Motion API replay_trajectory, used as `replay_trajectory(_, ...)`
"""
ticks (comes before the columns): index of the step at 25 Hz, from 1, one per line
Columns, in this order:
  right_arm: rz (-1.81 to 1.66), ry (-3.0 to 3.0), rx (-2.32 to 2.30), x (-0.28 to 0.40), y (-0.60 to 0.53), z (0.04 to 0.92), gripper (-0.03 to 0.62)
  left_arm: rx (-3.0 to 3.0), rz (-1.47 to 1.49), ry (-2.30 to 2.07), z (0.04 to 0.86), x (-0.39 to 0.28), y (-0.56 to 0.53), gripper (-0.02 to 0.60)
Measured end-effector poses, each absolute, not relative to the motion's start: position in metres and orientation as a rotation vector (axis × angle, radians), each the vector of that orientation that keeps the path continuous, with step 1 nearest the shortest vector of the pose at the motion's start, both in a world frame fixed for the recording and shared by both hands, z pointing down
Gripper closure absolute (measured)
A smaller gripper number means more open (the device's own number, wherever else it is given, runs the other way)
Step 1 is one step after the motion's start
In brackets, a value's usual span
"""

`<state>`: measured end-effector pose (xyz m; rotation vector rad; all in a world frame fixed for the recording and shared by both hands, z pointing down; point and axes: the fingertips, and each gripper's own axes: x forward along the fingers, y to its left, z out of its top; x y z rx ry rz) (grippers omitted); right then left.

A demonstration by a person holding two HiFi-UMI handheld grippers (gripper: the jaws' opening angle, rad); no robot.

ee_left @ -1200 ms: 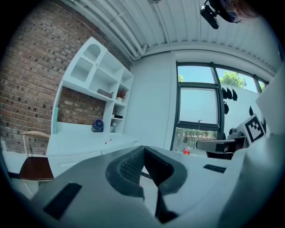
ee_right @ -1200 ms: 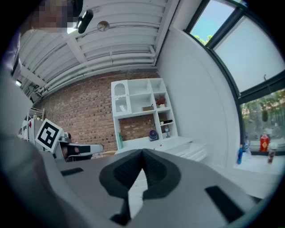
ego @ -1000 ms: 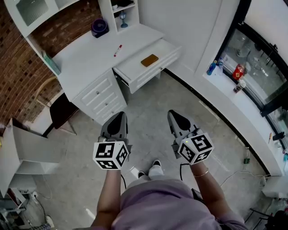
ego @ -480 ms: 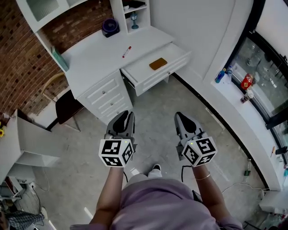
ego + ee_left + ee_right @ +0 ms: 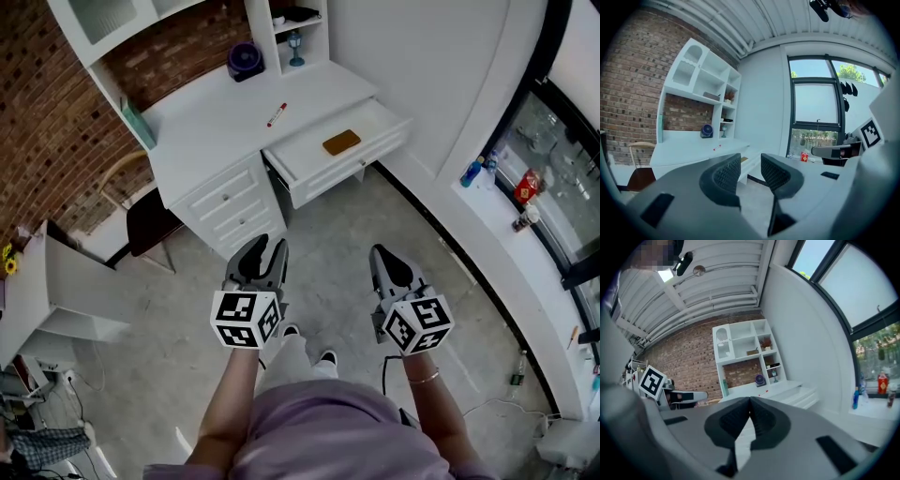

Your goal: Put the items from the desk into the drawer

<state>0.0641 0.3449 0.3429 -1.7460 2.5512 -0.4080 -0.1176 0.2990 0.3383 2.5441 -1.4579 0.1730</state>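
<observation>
Facing the white wooden desk (image 5: 216, 131), we have just been opening the empty left gripper (image 5: 266, 255), probably for the slim red marker (image 5: 276, 114); the right gripper (image 5: 386, 261) is closed, empty.

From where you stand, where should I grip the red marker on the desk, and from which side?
Probably mid-barrel, from above, jaws across its width: the red marker lies flat and slanted on the desk, with bare top around it.
</observation>
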Motion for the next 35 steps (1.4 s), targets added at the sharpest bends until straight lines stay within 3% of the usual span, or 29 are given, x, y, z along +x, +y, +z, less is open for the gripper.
replay_trajectory(13, -0.397, 2.563, -1.741, 0.053, 0.288, 0.348, 0.592, 2.544, 0.196, -1.471, 0.349, -0.126, 0.236, 0.422)
replay_trajectory(35, -0.365, 2.523, -1.842, 0.019, 0.065, 0.347, 0.592, 2.573, 0.225, -1.409, 0.367, -0.16, -0.006, 0.417)
